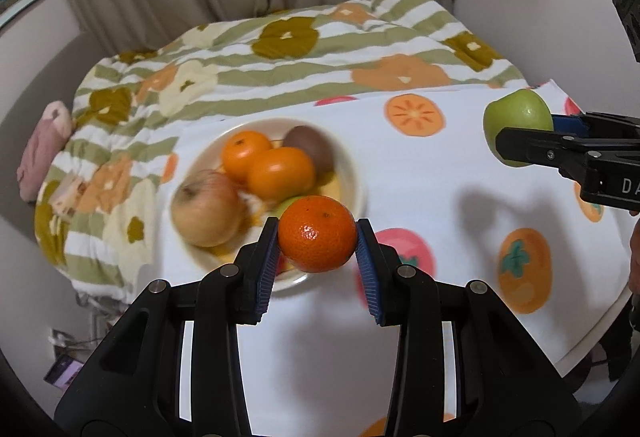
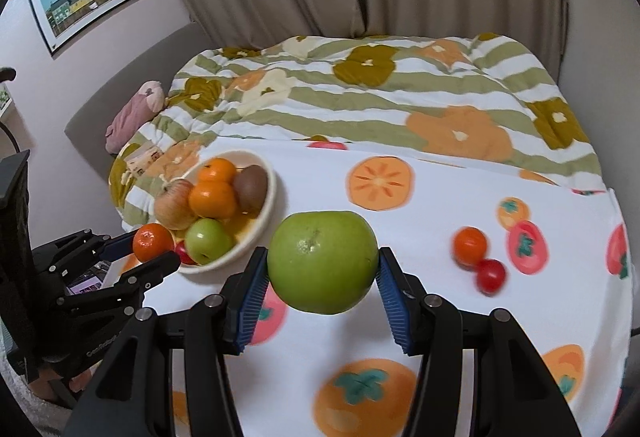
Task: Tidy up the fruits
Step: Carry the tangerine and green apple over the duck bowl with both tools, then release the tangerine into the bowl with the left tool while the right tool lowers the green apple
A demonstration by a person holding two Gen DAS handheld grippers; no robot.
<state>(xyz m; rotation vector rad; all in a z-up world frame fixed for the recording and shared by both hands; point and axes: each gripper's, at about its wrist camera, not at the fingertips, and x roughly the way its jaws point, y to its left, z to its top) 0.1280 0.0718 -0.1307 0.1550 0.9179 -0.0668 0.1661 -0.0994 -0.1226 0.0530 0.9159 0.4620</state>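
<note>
My left gripper [image 1: 317, 241] is shut on a mandarin [image 1: 317, 237] and holds it above the near rim of the cream bowl [image 1: 358, 177]. The bowl [image 2: 270, 193] holds two oranges [image 2: 212, 197], a pale apple [image 2: 174, 203], a kiwi [image 2: 251, 185] and a green apple [image 2: 208, 241]. My right gripper [image 2: 323, 269] is shut on a large green apple [image 2: 323, 261], held above the tablecloth to the right of the bowl. In the left wrist view that apple [image 1: 516, 117] shows at the right edge. The left gripper [image 2: 152, 249] with its mandarin [image 2: 153, 240] shows in the right wrist view.
A small orange fruit [image 2: 470, 246] and a red tomato [image 2: 491, 275] lie on the fruit-print tablecloth [image 2: 440, 197] to the right. A striped flowered quilt [image 2: 360, 97] covers the bed behind. A pink cushion [image 2: 134, 115] lies at the far left. Curtains hang at the back.
</note>
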